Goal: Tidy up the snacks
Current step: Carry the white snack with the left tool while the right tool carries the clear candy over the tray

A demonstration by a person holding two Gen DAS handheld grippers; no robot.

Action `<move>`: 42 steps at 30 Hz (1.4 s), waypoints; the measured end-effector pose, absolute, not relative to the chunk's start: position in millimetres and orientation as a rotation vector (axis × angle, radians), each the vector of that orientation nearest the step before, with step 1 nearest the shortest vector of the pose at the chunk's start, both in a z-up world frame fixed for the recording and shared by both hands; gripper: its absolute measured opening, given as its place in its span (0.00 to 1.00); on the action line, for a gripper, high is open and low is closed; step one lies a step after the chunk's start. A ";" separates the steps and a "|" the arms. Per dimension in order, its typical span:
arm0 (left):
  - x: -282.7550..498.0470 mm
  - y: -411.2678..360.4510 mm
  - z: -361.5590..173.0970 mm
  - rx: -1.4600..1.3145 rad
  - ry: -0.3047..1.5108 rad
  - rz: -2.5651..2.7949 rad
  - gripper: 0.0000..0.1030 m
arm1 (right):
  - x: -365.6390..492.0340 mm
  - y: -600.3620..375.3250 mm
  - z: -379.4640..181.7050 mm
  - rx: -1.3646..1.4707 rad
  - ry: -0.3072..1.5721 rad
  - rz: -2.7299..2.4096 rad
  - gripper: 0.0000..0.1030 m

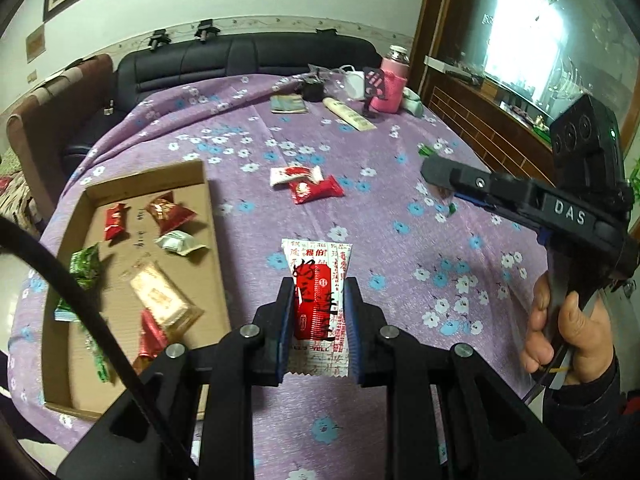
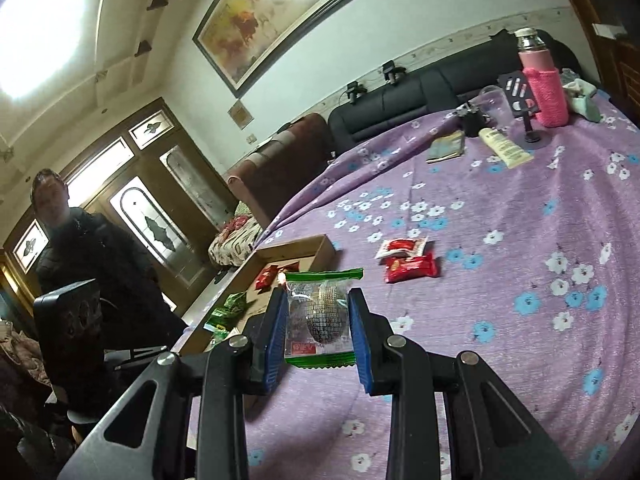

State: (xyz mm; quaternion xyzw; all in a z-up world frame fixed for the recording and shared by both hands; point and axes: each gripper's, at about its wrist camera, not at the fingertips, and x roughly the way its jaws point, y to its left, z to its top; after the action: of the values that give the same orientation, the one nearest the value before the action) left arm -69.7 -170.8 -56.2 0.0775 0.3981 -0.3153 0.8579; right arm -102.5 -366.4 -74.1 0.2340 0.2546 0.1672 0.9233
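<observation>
My left gripper (image 1: 319, 312) is shut on a red-and-white snack packet (image 1: 318, 296) and holds it above the purple cloth, just right of the cardboard tray (image 1: 202, 200). The tray holds several wrapped snacks, among them a gold packet (image 1: 160, 298) and a green one (image 1: 85, 266). My right gripper (image 2: 319, 328) is shut on a clear green-edged snack packet (image 2: 322, 316) with a dark piece inside, near the tray (image 2: 324, 246). The right gripper also shows in the left wrist view (image 1: 438, 172). Two loose snacks, white (image 1: 294, 175) and red (image 1: 316, 189), lie on the cloth; they also show in the right wrist view (image 2: 408, 260).
A floral purple cloth (image 1: 400, 264) covers the table. At the far end stand a pink-sleeved bottle (image 1: 392, 80), a cream tube (image 1: 352, 114), a booklet (image 1: 288, 104) and a small stand (image 1: 374, 88). A black sofa (image 1: 248, 56) is behind. A person in black (image 2: 88, 256) is at the left.
</observation>
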 end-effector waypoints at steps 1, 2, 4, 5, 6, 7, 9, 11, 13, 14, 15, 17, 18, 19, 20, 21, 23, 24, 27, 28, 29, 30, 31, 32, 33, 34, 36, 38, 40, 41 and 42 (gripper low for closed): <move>-68.8 -168.1 -55.1 0.159 0.835 -0.655 0.24 | -101.3 -364.9 -73.9 0.481 0.523 0.348 0.29; -67.6 -165.1 -54.0 0.155 0.833 -0.648 0.24 | -99.7 -363.1 -73.6 0.483 0.522 0.355 0.29; -65.5 -158.3 -51.6 0.146 0.828 -0.633 0.24 | -97.4 -359.6 -73.1 0.483 0.522 0.363 0.29; -64.5 -154.8 -50.6 0.141 0.825 -0.627 0.24 | -95.8 -357.2 -73.0 0.481 0.523 0.367 0.29; -63.4 -152.1 -49.9 0.138 0.823 -0.621 0.24 | -93.0 -353.8 -72.9 0.478 0.526 0.374 0.29; -62.1 -149.3 -49.3 0.134 0.822 -0.614 0.24 | -91.1 -351.7 -73.2 0.477 0.528 0.380 0.29; -57.7 -141.4 -48.6 0.119 0.822 -0.599 0.24 | -88.4 -345.1 -73.5 0.471 0.532 0.393 0.29; -55.0 -135.2 -48.3 0.111 0.821 -0.584 0.24 | -85.1 -338.7 -72.7 0.462 0.537 0.403 0.29; -50.9 -127.5 -48.8 0.103 0.822 -0.565 0.24 | -81.6 -332.9 -72.4 0.454 0.542 0.417 0.29; -48.8 -124.2 -49.1 0.099 0.822 -0.558 0.24 | -79.7 -329.8 -72.2 0.450 0.545 0.422 0.29; -46.3 -120.0 -49.7 0.091 0.824 -0.551 0.24 | -78.3 -327.0 -72.3 0.447 0.548 0.427 0.29; -41.1 -111.5 -50.9 0.076 0.828 -0.532 0.24 | -75.7 -322.2 -72.5 0.441 0.553 0.436 0.29; -38.6 -108.9 -51.6 0.072 0.830 -0.524 0.24 | -74.4 -319.8 -72.5 0.440 0.554 0.439 0.29; -35.2 -104.6 -52.2 0.066 0.831 -0.514 0.24 | -72.4 -317.1 -72.7 0.440 0.556 0.444 0.29; -33.2 -101.4 -52.8 0.062 0.833 -0.508 0.24 | -70.5 -314.3 -72.7 0.439 0.559 0.449 0.29; -30.8 -97.1 -53.2 0.055 0.834 -0.499 0.24 | -67.6 -310.2 -72.9 0.433 0.564 0.455 0.29; -26.8 -89.9 -53.8 0.047 0.831 -0.482 0.24 | -62.9 -304.5 -72.9 0.429 0.571 0.467 0.29; -25.5 -87.0 -53.5 0.044 0.829 -0.476 0.24 | -60.0 -299.6 -72.6 0.422 0.577 0.474 0.29; -18.8 -77.6 -53.9 0.031 0.829 -0.454 0.24 | -53.1 -289.0 -72.0 0.412 0.588 0.495 0.29; -16.8 -75.2 -54.2 0.028 0.830 -0.448 0.24 | -51.0 -285.9 -72.1 0.408 0.591 0.501 0.29; -14.2 -71.7 -55.0 0.024 0.831 -0.439 0.24 | -48.3 -282.7 -72.2 0.406 0.594 0.509 0.29; -12.3 -69.5 -55.7 0.021 0.833 -0.434 0.24 | -46.4 -280.3 -72.3 0.404 0.595 0.515 0.29; -10.4 -67.3 -56.5 0.019 0.835 -0.429 0.24 | -44.6 -277.0 -71.9 0.400 0.596 0.520 0.29; -8.4 -65.2 -57.3 0.018 0.837 -0.422 0.24 | -42.5 -275.0 -71.8 0.397 0.599 0.525 0.29; -6.2 -63.0 -58.2 0.017 0.838 -0.414 0.24 | -40.0 -272.1 -71.7 0.396 0.600 0.532 0.29; -4.1 -60.8 -59.4 0.017 0.841 -0.406 0.24 | -39.1 -270.2 -71.5 0.395 0.601 0.537 0.29; -0.5 -56.2 -60.7 0.012 0.844 -0.392 0.24 | -36.5 -265.0 -71.8 0.388 0.607 0.547 0.29; 2.2 -52.1 -62.2 0.009 0.845 -0.378 0.24 | -34.2 -261.3 -73.5 0.380 0.613 0.550 0.29; 4.2 -48.4 -63.3 0.008 0.845 -0.366 0.25 | -32.3 -258.1 -76.3 0.380 0.622 0.558 0.29; 4.7 -47.7 -63.7 0.011 0.844 -0.360 0.25 | -32.4 -256.6 -77.2 0.380 0.625 0.562 0.29; 5.4 -47.2 -64.3 0.016 0.843 -0.348 0.25 | -32.2 -254.0 -78.1 0.376 0.629 0.565 0.29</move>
State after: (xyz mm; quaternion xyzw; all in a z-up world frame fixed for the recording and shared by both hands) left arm 5.4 -47.2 -64.3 0.0077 0.4070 -0.1681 0.8978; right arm -32.2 -254.0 -78.1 0.1815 0.3036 0.2727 0.8947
